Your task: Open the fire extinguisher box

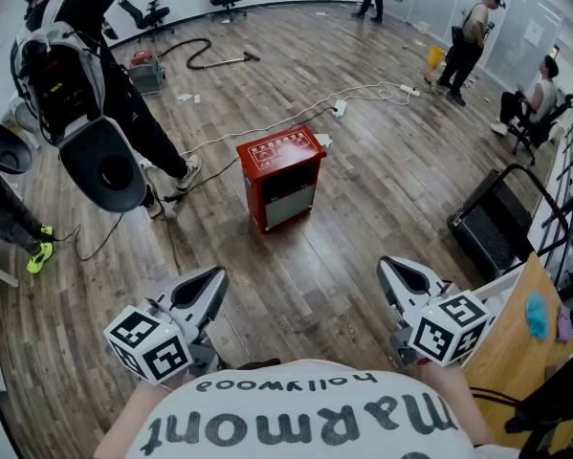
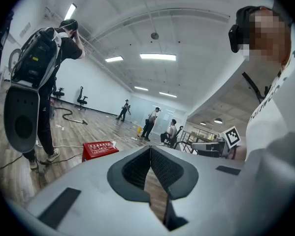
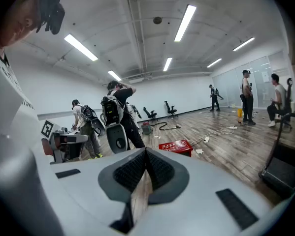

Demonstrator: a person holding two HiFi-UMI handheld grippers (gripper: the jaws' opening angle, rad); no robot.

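In the head view, the fire extinguisher box (image 1: 280, 178) was seen standing upright on the wooden floor (image 1: 363, 218), in the open middle of the room and well apart from every wall. It lay straight ahead of both grippers and beyond their reach. Its red lid was turned upward, with the long axis running roughly across the view, and the pale front panel was faced toward the wearer. The left gripper (image 1: 210, 279) and the right gripper (image 1: 399, 273) were held low on either side. The box was set slightly left of the midline, so the left hand was judged a little nearer. Bare boards were left between the jaws and the box. A white cable (image 1: 267, 127) was trailed behind and beside it, and a person with a backpack (image 1: 71, 75) was stood near its left side, so the frontal approach was judged freest. In the left gripper view, the left gripper (image 2: 150, 149) had its jaws pressed together on nothing, and the box (image 2: 99, 149) was seen ahead and to the left of them. In the right gripper view, the right gripper (image 3: 145, 152) likewise had its jaws closed and empty, with the box (image 3: 177, 146) ahead and slightly to the right.
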